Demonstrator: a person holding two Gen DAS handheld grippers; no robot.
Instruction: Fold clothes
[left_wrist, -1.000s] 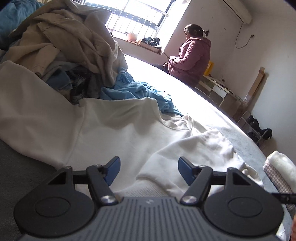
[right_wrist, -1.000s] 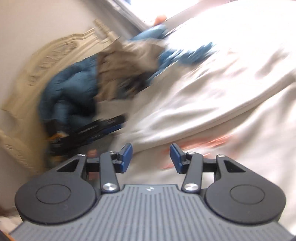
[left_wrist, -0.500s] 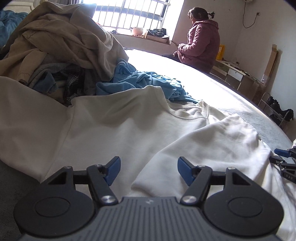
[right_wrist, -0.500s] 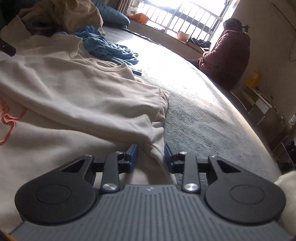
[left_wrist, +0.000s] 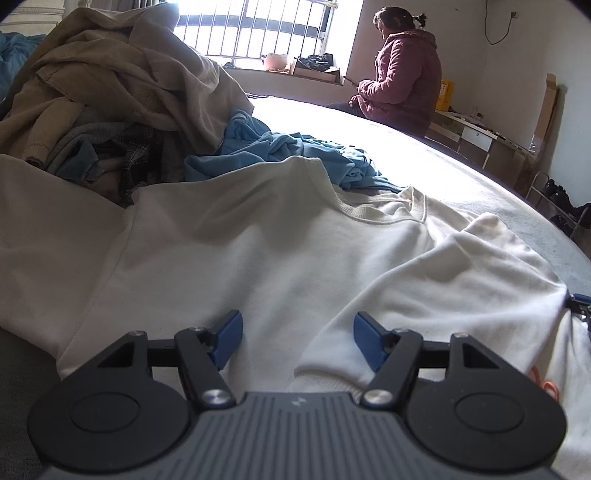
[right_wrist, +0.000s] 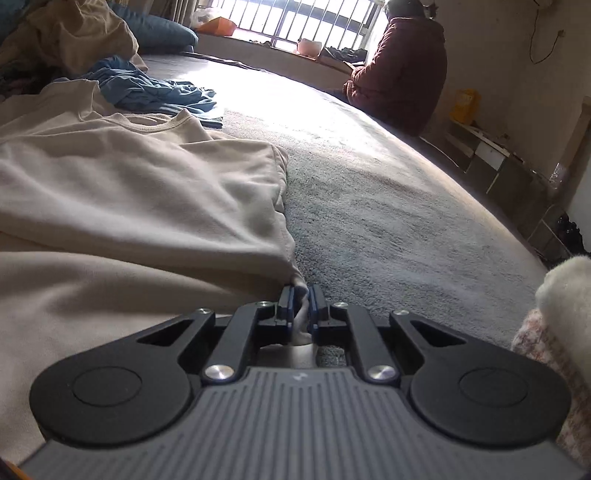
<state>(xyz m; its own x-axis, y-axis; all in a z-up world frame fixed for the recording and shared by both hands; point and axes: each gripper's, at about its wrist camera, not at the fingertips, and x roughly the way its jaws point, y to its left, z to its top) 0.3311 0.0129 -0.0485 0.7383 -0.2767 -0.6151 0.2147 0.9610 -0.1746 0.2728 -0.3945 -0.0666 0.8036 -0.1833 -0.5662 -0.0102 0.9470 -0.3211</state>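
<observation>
One white sweatshirt (left_wrist: 280, 258) lies spread on the bed (right_wrist: 388, 206), with its neck opening turned toward the window (left_wrist: 255, 27). One sleeve is folded back across the body of the garment. The left claw (left_wrist: 297, 339) hangs just above this sleeve with its two blue fingers wide apart, and it holds nothing. The right claw (right_wrist: 301, 306) is at the edge of the sweatshirt, on the side of the bare bed cover. Its two fingers are almost together and they pinch a small piece of the white cloth between them. Behind the sweatshirt I count one crumpled blue garment (left_wrist: 291, 155), and behind that one pile of beige and dark clothes (left_wrist: 110, 96). One woman in a pink jacket (left_wrist: 402, 77) sits at the far edge of the bed with her back to us. At the right edge, one folded fluffy white cloth (right_wrist: 561, 295) lies near the right claw.
</observation>
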